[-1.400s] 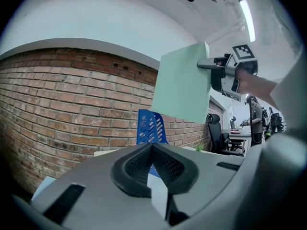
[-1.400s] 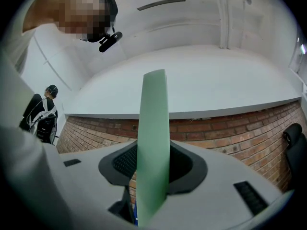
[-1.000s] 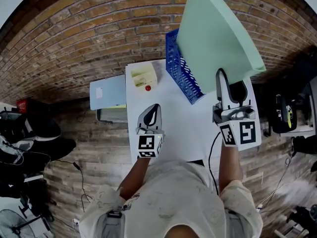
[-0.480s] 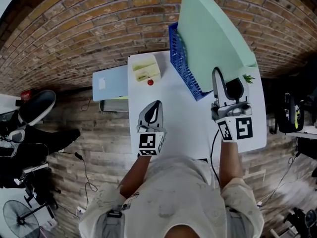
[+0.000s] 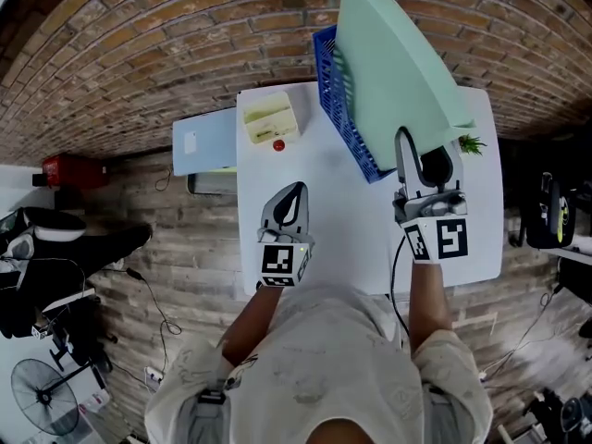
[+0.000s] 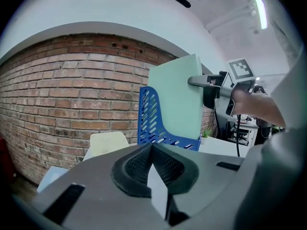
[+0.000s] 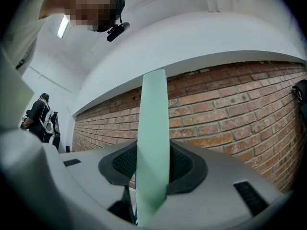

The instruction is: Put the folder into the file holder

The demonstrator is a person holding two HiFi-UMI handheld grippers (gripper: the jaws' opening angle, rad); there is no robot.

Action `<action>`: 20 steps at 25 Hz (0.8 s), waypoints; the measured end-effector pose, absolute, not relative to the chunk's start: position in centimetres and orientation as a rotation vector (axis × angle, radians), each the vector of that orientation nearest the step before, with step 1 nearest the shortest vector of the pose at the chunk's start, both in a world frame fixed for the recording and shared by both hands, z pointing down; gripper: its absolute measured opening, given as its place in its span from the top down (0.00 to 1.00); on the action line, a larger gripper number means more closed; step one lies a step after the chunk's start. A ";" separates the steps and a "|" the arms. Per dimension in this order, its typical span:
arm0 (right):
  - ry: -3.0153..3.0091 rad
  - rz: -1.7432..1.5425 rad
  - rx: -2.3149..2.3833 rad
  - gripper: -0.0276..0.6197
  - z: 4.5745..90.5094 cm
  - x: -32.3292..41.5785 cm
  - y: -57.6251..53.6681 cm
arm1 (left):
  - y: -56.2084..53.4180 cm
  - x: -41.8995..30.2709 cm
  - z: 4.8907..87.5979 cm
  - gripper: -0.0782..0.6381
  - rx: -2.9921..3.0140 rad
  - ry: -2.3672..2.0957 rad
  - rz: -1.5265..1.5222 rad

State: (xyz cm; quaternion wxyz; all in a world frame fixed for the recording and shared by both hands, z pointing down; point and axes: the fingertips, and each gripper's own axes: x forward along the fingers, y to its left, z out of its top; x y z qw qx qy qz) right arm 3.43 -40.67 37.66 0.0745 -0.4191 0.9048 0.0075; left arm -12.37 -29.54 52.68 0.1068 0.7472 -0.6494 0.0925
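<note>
Where the brick wall [image 6: 57, 90] runs behind the file holder [image 5: 340, 109], a white table [image 5: 324, 220] stretches from the holder toward the person, with the holder standing at its far edge. Biggest thing there is the pale green folder [image 5: 398, 72]. It stands on edge and leans a little, its lower part sunk behind the holder's slotted blue side wall while most of it rises well above the holder. Whether its bottom edge touches the holder's floor I cannot tell. Left of the holder, off the table's side, sits a pale blue box [image 5: 205, 141]. The right claw [image 5: 418, 151], on the near side of the holder, pinches the folder's near edge, pads pressed against both green faces. The left claw [image 5: 294, 191] hangs over the table, nearer the person than the holder and to its left, pads pressed together on nothing. Just left of the holder lies a cream box [image 5: 268, 118], with a small red thing [image 5: 278, 144] at its near edge. To the holder's right a little green plant [image 5: 472, 143] shows beside the folder's near corner.
</note>
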 end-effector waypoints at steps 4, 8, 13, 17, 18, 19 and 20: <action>2.731 0.002 -1.252 0.70 39.3 3.2 -40.5 | -29.6 -12.0 53.2 0.87 2.190 -1.909 0.297; 2.736 -0.015 -1.257 0.70 40.6 3.3 -40.5 | -29.7 -11.7 53.4 0.87 2.188 -1.901 0.297; 2.772 -0.023 -1.262 0.70 42.6 2.7 -40.1 | -29.6 -11.7 53.9 0.87 2.173 -1.889 0.294; 2.794 -0.024 -1.286 0.69 44.0 2.6 -40.1 | -29.7 -11.7 54.0 0.87 2.169 -1.882 0.290; 2.803 -0.019 -1.293 0.69 44.3 2.5 -40.1 | -29.7 -11.7 54.1 0.87 2.169 -1.881 0.291; 2.813 -0.014 -1.298 0.69 44.7 2.4 -40.0 | -29.7 -11.7 54.1 0.87 2.168 -1.880 0.292; 2.824 -0.009 -1.305 0.69 45.0 2.3 -40.0 | -29.7 -11.8 54.2 0.87 2.167 -1.880 0.292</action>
